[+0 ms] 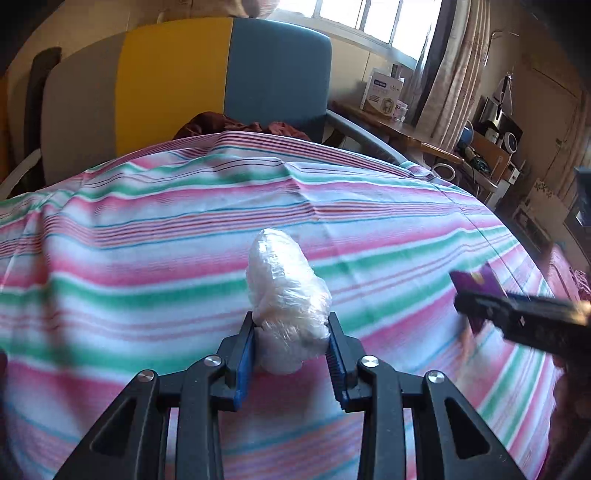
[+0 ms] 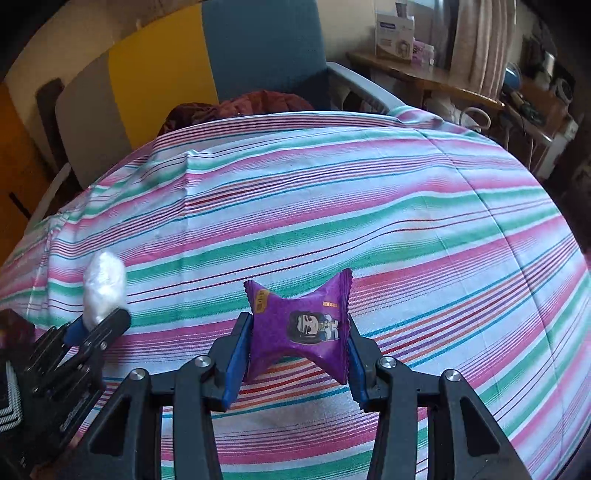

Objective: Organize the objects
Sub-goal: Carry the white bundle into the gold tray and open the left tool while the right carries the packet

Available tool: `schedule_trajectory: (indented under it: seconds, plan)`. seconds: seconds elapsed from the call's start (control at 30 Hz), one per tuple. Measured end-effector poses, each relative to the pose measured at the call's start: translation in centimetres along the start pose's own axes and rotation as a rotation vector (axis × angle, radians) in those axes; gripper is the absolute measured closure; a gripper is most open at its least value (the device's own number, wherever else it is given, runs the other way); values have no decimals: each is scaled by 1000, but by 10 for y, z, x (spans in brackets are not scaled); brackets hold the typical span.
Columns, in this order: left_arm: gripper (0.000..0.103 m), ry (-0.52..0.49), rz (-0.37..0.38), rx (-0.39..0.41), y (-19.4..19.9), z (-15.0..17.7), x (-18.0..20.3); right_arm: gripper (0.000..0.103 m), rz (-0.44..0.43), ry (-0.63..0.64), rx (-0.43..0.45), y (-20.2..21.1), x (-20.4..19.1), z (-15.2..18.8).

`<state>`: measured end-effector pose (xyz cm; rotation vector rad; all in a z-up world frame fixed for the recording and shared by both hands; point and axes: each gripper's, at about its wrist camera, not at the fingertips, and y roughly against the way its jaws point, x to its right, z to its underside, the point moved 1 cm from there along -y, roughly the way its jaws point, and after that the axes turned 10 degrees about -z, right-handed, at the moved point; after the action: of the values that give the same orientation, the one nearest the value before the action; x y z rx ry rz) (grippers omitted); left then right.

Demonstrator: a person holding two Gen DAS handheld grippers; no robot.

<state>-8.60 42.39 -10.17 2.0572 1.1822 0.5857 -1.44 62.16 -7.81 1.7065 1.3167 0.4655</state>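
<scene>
Purple snack packet (image 2: 301, 328) clamped in right gripper (image 2: 299, 328); white plastic-wrapped bundle (image 1: 286, 295) clamped in left gripper (image 1: 291, 325), above striped cloth (image 1: 147, 240).

The striped cloth (image 2: 332, 206) on the bench lies bare and open ahead of both tools, and only the chair (image 2: 266, 51) with dark red fabric (image 2: 240, 107) stands at its far edge.

Daylight enters from window (image 1: 369, 18) at 1 o'clock, blown out. Striped cloth (image 1: 184, 229) evenly lit, soft shadows. Left view motion-blurred. Strong fisheye bending; dark vignette in all corners.
</scene>
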Motion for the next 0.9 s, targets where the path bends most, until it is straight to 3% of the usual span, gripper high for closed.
schedule_trajectory:
  seconds: [0.43, 0.7, 0.9]
  plan:
    - [69, -25, 15, 47, 64, 49, -27, 56, 80, 194, 9, -6, -30, 9]
    - [69, -83, 62, 95, 128, 77, -51, 56, 59, 235, -13, -12, -38, 18]
    - [69, -53, 47, 95, 166, 95, -83, 56, 41, 242, -9, -12, -39, 23]
